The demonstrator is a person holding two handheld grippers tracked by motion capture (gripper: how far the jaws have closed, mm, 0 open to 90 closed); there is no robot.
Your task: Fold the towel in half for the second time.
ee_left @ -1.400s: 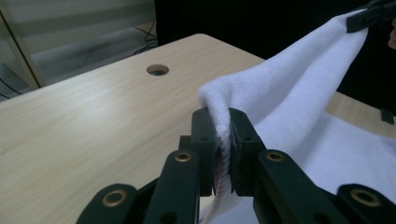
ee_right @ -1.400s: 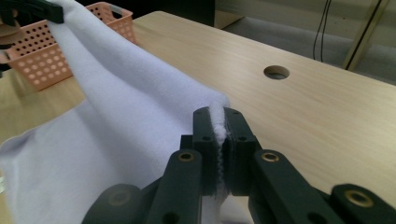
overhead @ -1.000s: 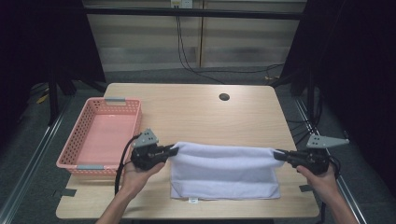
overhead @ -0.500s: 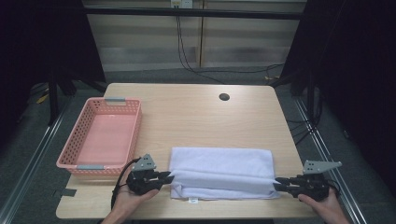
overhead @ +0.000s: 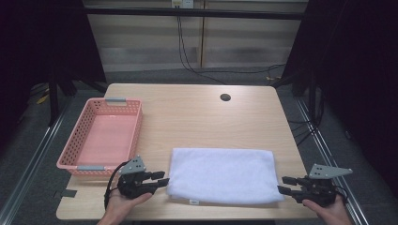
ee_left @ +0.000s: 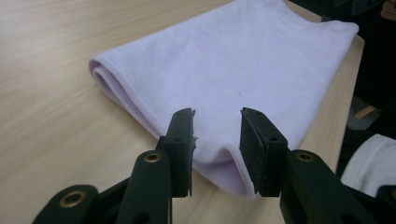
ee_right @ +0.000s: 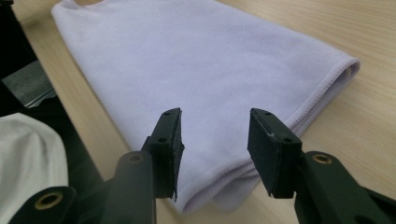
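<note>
A white towel (overhead: 220, 176) lies folded flat near the table's front edge, its fold line on the far side. My left gripper (overhead: 163, 181) rests on the table at the towel's near left corner, open, with nothing held. In the left gripper view that gripper (ee_left: 217, 116) has its jaws spread on either side of the towel (ee_left: 233, 70) corner, which lies loose below them. At the near right corner my right gripper (overhead: 283, 184) is also open. Its own view shows the right gripper (ee_right: 215, 116) straddling the towel (ee_right: 196, 60) corner without pinching it.
A pink plastic basket (overhead: 136, 126) stands empty at the left of the wooden table (overhead: 202, 122). A round cable hole (overhead: 225, 97) sits near the far edge. The table's front edge runs just behind both hands.
Both grippers carried the towel's edge toward the front of the table, folding it in half. They have since let go and now stand open at the near corners.
</note>
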